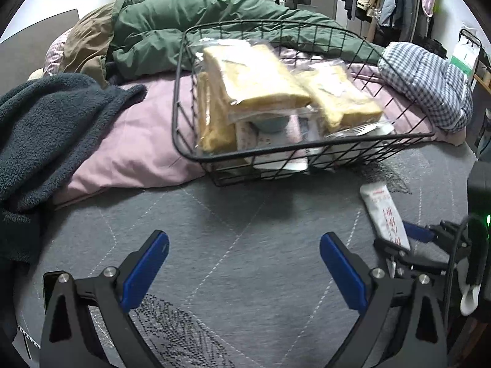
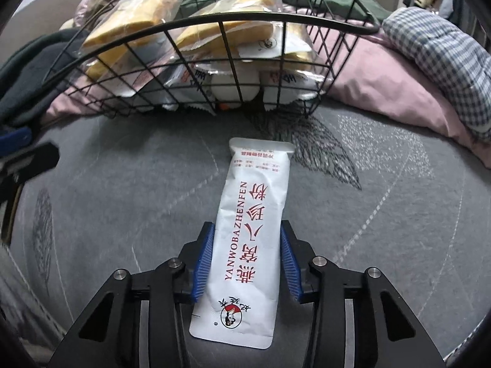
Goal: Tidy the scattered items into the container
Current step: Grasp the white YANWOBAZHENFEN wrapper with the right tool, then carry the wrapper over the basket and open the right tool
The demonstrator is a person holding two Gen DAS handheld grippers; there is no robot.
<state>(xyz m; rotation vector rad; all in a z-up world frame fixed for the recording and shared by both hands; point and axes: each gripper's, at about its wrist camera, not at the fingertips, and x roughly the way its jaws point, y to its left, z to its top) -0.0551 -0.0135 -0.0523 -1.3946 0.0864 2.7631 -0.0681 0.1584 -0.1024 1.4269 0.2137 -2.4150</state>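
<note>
A long white sachet (image 2: pixel 251 190) with red lettering lies on the grey bedspread (image 2: pixel 383 214), just in front of the black wire basket (image 2: pixel 214 18). My right gripper (image 2: pixel 248 227) is shut on the sachet, its blue pads pressing against both long edges near the lower half. In the left wrist view the same sachet (image 1: pixel 385 214) and right gripper (image 1: pixel 399 240) show at the right edge. The basket (image 1: pixel 307 146) holds several yellow packets (image 1: pixel 254 73) in clear wrap and white sachets beneath. My left gripper (image 1: pixel 244 239) hangs open over bare bedspread, with nothing between its fingers.
A dark fleece blanket (image 1: pixel 46 128) lies at the left, and a pink sheet (image 1: pixel 138 141) runs under the basket. A checked cloth (image 1: pixel 429 86) sits at the right, a green duvet (image 1: pixel 214 15) behind. A clothes rack (image 1: pixel 399 0) stands at the back right.
</note>
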